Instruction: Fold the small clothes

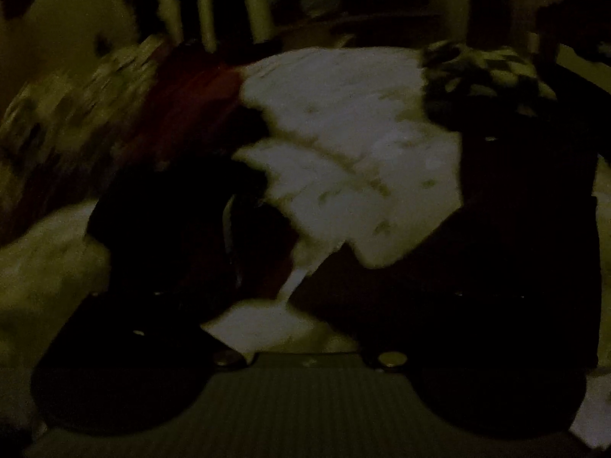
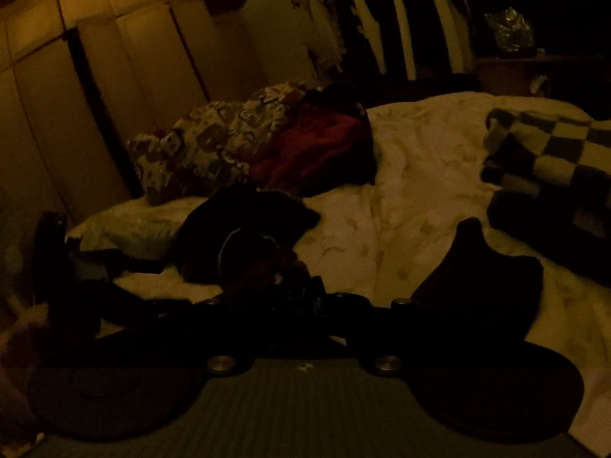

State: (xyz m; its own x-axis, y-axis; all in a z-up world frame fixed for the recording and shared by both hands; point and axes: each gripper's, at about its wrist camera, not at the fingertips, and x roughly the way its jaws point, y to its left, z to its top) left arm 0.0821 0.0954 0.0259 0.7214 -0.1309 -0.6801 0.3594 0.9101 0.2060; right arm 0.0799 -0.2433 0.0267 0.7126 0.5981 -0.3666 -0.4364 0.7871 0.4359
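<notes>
The scene is very dark. In the right wrist view a dark small garment (image 2: pixel 244 244) lies crumpled on the pale bed cover (image 2: pixel 401 198), left of centre. My right gripper (image 2: pixel 343 267) hovers low over the bed; its right finger (image 2: pixel 481 271) shows as a dark shape, the left finger is lost against the garment. In the left wrist view, blurred, my left gripper (image 1: pixel 343 198) has two dark fingers (image 1: pixel 527 191) spread wide over the pale cover (image 1: pixel 362 122), with a dark garment (image 1: pixel 244 236) by the left finger. Nothing shows between the fingers.
A patterned pillow (image 2: pixel 214 145) and a red blanket (image 2: pixel 317 149) lie at the bed's far left. A checkered blanket (image 2: pixel 550 160) lies at the right. Wardrobe doors (image 2: pixel 114 76) stand behind, hanging clothes (image 2: pixel 382 19) at the back.
</notes>
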